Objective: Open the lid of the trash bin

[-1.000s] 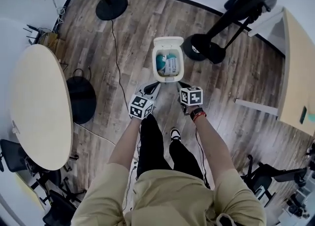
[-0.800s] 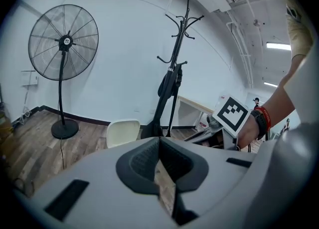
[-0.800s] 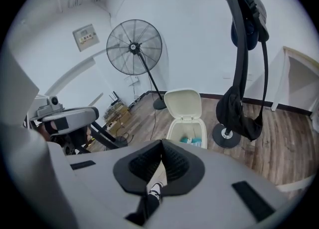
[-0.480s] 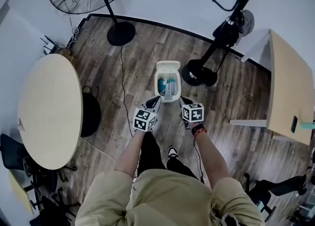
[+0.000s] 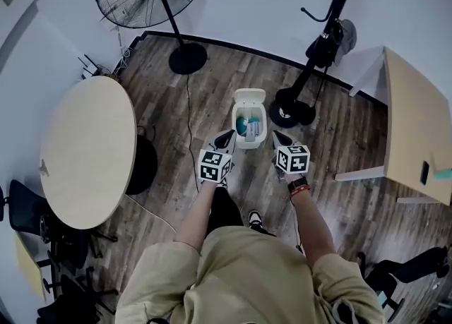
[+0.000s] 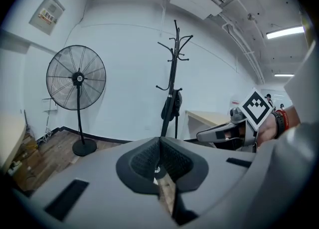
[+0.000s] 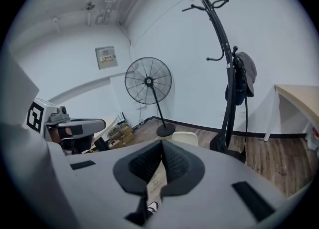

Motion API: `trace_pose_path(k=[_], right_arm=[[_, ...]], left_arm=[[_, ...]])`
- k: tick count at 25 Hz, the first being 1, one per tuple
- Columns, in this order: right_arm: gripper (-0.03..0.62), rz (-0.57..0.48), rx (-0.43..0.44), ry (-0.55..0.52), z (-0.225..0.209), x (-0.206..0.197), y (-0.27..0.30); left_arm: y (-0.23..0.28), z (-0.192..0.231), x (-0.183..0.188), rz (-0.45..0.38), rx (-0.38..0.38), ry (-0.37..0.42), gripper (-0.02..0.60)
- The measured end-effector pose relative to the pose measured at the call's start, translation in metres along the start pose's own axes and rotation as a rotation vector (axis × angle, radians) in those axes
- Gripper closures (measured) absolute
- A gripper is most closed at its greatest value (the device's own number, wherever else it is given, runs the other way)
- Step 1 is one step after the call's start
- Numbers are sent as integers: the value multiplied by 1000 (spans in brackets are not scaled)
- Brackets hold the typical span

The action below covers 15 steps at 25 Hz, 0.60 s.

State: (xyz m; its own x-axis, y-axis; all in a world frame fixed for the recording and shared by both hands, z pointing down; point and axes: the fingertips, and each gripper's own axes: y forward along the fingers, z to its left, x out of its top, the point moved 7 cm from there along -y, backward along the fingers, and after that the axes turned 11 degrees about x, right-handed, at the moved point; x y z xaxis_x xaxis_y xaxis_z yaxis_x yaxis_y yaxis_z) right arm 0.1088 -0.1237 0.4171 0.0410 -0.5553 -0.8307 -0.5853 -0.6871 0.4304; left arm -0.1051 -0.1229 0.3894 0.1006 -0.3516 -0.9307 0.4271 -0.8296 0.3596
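Jaws of left gripper and right gripper clenched, empty; trash bin lies lengthwise away, lid raised.

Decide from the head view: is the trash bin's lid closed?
No, the lid stands flipped back, leaving the trash bin open on top.

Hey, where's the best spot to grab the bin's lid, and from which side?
Grip the lid by its free top rim, coming from above on your near side. It stands raised at the far edge of the bin, seemingly hinged there, so that thin rim is likely the easiest exposed part to pinch.
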Motion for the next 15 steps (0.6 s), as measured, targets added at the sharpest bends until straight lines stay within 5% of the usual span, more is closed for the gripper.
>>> trace_pose_path(k=[8, 15], right_arm=[[580, -92, -33, -167, 43, 12, -68], [580, -210, -38, -170, 70, 27, -119]], left_arm=[[-65, -32, 33, -102, 55, 43, 557], [-110, -56, 62, -190, 94, -11, 557]])
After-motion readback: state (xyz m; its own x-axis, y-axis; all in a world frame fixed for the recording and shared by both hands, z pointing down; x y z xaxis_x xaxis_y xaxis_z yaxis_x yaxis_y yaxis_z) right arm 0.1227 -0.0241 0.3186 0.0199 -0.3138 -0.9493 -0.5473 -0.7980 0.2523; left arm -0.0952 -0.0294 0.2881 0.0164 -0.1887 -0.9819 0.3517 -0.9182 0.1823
